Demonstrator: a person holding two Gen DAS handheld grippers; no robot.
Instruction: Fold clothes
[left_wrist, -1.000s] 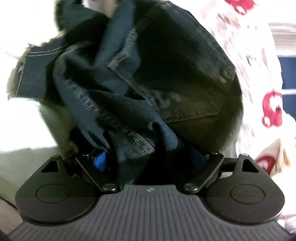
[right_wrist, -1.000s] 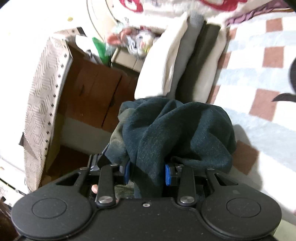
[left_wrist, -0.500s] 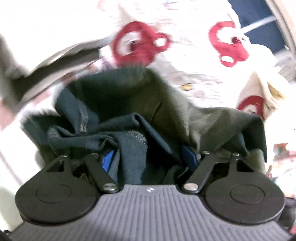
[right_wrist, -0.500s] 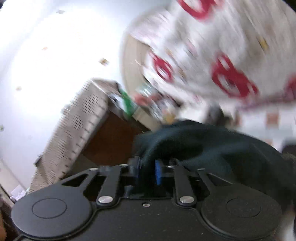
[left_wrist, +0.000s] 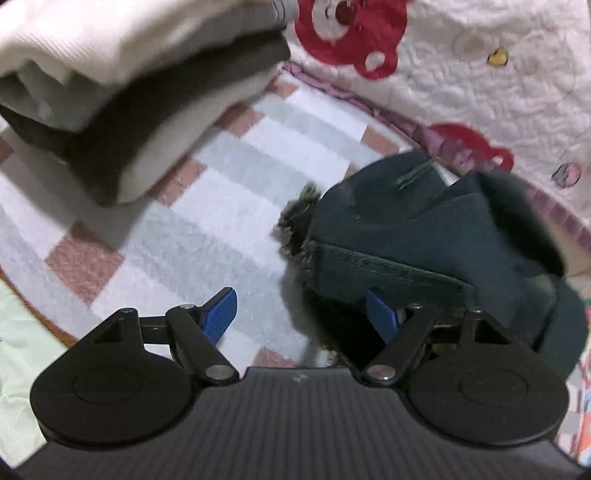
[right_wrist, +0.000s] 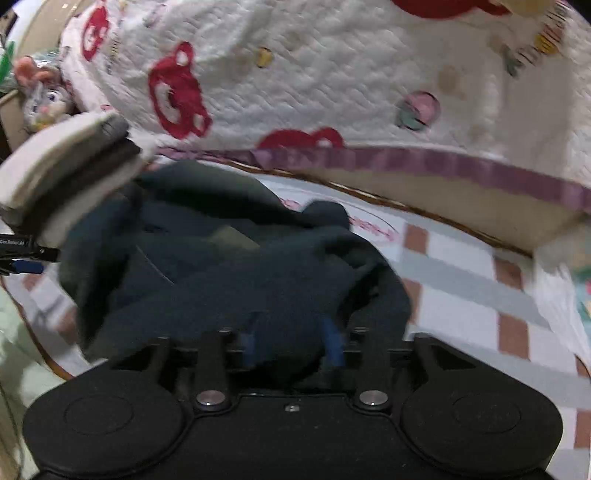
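Two handheld grippers are seen over a checked blanket (left_wrist: 236, 155) where a dark garment (right_wrist: 236, 280) lies crumpled. The left gripper (left_wrist: 301, 314) is spread wide, its blue pads apart, with nothing held between them; the garment's hem (left_wrist: 388, 269) is draped over the right-hand pad only. The right gripper (right_wrist: 291, 343) is partly buried in the dark cloth, which is bunched between its blue pads (the picture is blurred, so whether the cloth is truly pinched cannot be told). A stack of folded clothes (left_wrist: 122, 92) is seen just beside the garment, with a white quilt printed with red bears (right_wrist: 332, 81) behind.
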